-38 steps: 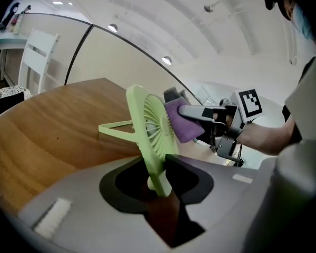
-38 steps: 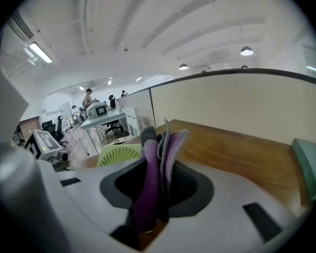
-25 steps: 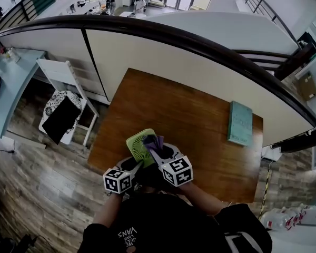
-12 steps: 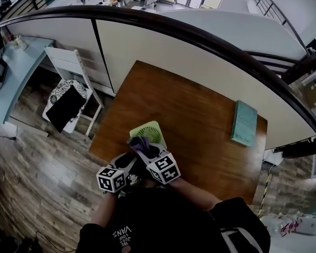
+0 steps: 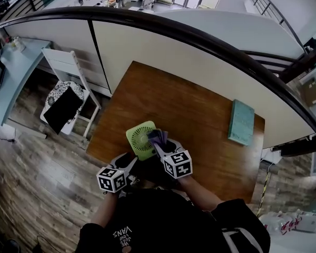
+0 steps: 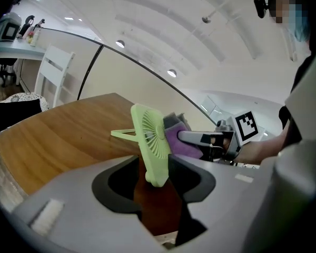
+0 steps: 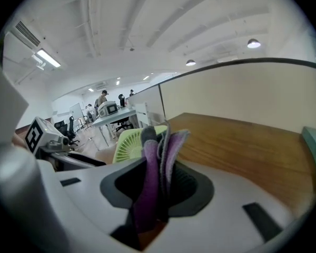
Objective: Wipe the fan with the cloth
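Gripping the fan (image 6: 150,136) by its lower edge, left tongs (image 6: 154,166) hold it above the surface (image 5: 200,115); right tongs (image 7: 154,187), clamped on the cloth (image 7: 147,165), hold it against the fan.

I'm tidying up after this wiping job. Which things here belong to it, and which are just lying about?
In use: fan, held in the left gripper; cloth, pinched in the right gripper.
Lying about: book, on the table at its right end; chair, beside the table.
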The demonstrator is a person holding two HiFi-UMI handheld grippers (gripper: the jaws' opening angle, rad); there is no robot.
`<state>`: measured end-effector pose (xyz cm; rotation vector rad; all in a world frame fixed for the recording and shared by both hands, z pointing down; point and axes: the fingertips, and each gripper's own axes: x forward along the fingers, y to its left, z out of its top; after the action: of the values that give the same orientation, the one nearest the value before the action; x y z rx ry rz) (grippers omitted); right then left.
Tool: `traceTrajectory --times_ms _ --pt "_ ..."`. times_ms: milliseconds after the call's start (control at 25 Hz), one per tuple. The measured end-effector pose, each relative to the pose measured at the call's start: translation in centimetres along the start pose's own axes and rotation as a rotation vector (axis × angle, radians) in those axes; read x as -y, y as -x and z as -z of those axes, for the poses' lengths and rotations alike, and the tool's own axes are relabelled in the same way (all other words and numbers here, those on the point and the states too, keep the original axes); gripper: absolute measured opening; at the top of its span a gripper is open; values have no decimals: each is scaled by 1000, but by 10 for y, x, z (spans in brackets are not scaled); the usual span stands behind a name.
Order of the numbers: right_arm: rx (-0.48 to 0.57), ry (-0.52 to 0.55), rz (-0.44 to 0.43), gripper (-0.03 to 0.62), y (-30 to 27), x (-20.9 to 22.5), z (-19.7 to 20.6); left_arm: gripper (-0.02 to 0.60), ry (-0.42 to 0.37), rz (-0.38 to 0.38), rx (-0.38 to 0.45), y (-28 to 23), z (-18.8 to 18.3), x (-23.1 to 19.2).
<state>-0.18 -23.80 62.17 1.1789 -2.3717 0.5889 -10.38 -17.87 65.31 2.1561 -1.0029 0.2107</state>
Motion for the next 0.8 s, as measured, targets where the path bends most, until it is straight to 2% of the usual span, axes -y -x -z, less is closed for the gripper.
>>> traceTrajectory --times_ms 200,400,520,800 --pt "-9 -40 89 110 10 32 6 160 1 2 -5 -2 0 5" --pt "0 -65 108 110 16 38 8 160 8 -6 9 2 1 6" --pt "19 -57 65 111 20 19 3 160 14 -16 25 7 0 5" --pt "-43 41 -157 110 8 -64 22 160 32 -53 71 17 1 3"
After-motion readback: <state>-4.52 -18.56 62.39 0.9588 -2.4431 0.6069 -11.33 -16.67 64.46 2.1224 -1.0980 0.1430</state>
